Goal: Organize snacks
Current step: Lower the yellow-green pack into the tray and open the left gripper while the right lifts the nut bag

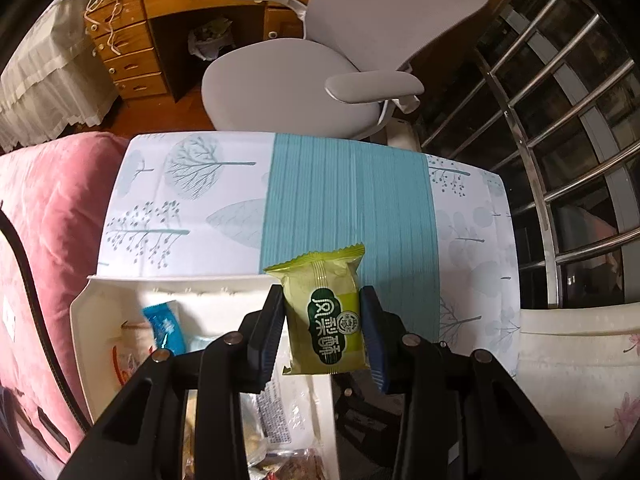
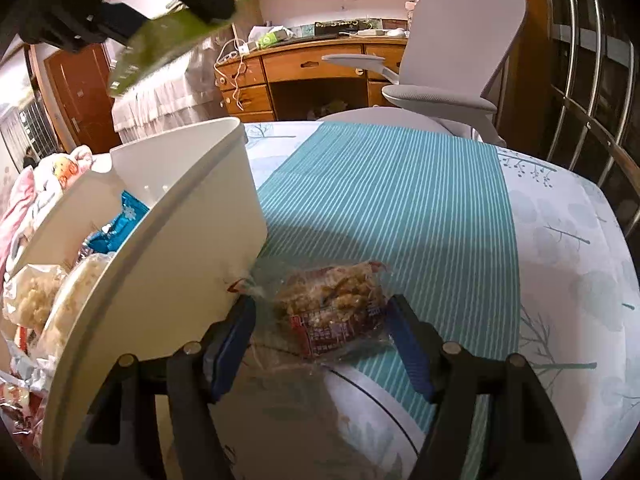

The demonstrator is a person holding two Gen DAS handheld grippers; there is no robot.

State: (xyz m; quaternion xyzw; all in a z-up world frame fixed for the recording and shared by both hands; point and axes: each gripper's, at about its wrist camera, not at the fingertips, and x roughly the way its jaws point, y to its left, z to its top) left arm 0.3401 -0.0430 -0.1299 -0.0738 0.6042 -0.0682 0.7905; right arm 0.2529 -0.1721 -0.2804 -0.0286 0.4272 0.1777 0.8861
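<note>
Your left gripper (image 1: 322, 324) pinched the green pineapple-cake packet (image 1: 324, 316) above the white bin (image 1: 208, 280), while your right gripper (image 2: 320, 336), jaws spread, straddled the clear rice-cracker packet (image 2: 332, 308) on the worktop (image 2: 560, 248); slippery film risked slipping.

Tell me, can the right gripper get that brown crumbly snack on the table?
Probably yes. The right gripper is open, its fingers either side of the clear-wrapped snack beside the white bin, with nothing between them.

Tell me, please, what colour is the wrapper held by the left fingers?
Yellow-green wrapper with a dark green label, clearest in the left wrist view.
</note>
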